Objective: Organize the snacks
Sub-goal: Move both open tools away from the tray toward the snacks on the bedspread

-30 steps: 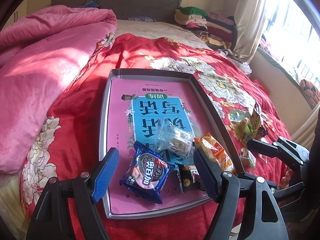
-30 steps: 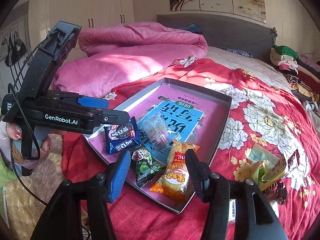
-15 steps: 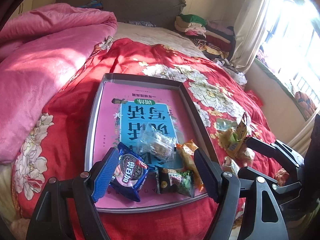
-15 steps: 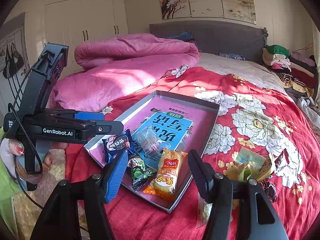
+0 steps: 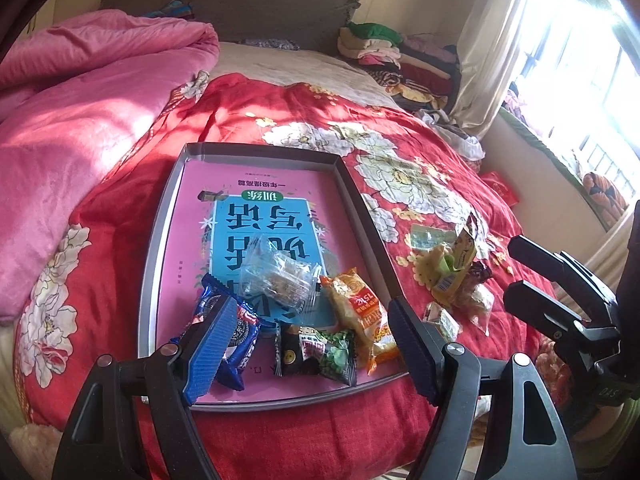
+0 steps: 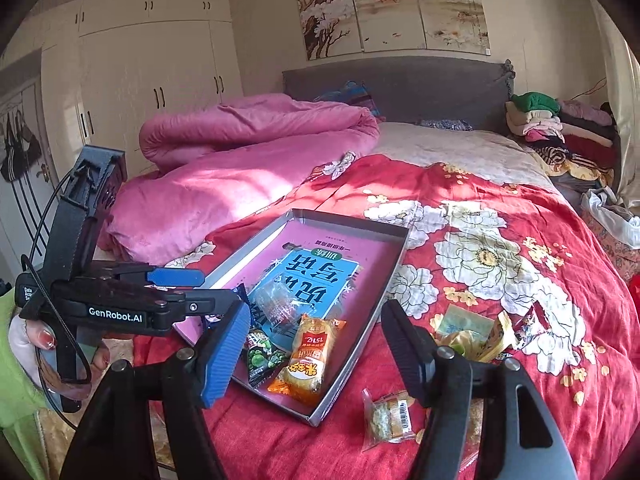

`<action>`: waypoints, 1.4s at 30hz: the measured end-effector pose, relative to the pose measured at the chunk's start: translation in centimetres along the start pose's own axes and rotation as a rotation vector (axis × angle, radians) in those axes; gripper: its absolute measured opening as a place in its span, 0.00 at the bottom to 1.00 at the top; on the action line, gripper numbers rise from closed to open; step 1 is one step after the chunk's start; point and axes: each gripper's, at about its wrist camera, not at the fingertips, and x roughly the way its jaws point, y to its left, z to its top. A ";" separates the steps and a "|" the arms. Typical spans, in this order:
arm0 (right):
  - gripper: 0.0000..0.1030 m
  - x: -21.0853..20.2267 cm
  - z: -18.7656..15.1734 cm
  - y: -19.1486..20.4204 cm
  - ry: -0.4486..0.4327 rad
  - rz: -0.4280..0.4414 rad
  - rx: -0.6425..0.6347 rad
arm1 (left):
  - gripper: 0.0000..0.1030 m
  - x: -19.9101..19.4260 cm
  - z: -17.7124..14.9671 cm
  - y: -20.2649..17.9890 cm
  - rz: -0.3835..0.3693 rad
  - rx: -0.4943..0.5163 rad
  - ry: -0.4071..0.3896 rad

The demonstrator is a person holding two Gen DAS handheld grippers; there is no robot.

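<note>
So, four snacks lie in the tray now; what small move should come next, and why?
Probably bring the right gripper, whose jaws are opening with nothing between them, down toward the clear-wrapped cake on the red quilt. It lies loose just outside the tray, nearest that gripper.

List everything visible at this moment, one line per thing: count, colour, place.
tray: one, grey, on the red bedspread
book: one, pink and blue, lying flat in the tray
blue cookie packet: one, tray's near end
clear wrapped snack: one, on the book
green pea packet: one, dark and green, tray's near end
orange packet: one, by the tray's right wall
snack pile: several, mixed colours, on the bedspread right of the tray
clear-wrapped cake: one, pale, on the bedspread near the tray's corner
pink quilt: one, bunched at left
folded clothes: one stack, by the headboard
left hand-held gripper: open, empty
right hand-held gripper: opening, empty
</note>
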 end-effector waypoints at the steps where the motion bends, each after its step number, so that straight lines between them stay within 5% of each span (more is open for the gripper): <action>1: 0.67 -0.2 0.0 -0.3 -0.003 -0.005 0.005 | 0.76 0.0 0.0 -0.2 -0.003 0.000 0.002; 42: 0.69 -7.0 -1.5 -9.8 -0.060 -0.229 0.191 | 0.76 0.9 -0.8 -10.0 -0.100 0.165 0.042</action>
